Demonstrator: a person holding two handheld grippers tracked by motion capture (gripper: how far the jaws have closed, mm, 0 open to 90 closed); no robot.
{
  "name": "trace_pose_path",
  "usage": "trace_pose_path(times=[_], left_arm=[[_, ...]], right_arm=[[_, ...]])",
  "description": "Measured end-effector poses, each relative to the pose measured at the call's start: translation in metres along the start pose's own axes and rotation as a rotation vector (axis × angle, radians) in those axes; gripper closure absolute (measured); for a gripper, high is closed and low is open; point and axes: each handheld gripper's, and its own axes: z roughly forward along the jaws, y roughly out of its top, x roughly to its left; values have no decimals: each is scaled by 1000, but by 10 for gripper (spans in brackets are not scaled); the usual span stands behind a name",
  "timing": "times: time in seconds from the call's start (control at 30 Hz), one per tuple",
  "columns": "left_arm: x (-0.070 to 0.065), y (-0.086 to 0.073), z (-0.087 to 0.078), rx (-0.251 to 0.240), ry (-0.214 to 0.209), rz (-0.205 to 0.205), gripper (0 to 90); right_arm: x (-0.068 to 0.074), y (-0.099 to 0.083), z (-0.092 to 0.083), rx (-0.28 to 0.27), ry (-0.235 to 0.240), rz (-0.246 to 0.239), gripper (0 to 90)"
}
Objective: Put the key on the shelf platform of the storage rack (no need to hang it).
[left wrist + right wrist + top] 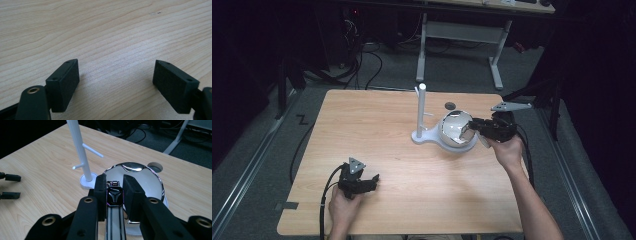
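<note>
My right gripper [114, 180] is shut on a black wristwatch [115, 197]. Its dark face sits between the pads and its band runs back toward the camera. The watch hangs over the rim of a shiny metal bowl [150, 180], which rests on a white base beside a white peg stand [80, 150]. From the high view, the right gripper [472, 125] reaches into the bowl [452, 127] from the right, with the stand [421, 112] just left of it. My left gripper [116, 72] is open and empty, low over the wooden table [100, 30], near the front left [374, 181].
A round cable hole [450, 105] lies in the table behind the bowl. The stand has short side pegs [92, 150]. Beyond the far edge there is a desk frame [462, 35] and cables on the floor.
</note>
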Motion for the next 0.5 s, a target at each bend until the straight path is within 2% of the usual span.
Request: trace_pose_path(times=[0.33,0.5], left_arm=[[0,0,0,0,-1,-1,217],[0,0,0,0,0,-1,217]], right_arm=[[1,7,20,21,-13,-13,746],[0,9,30,42,-7,-2,746]])
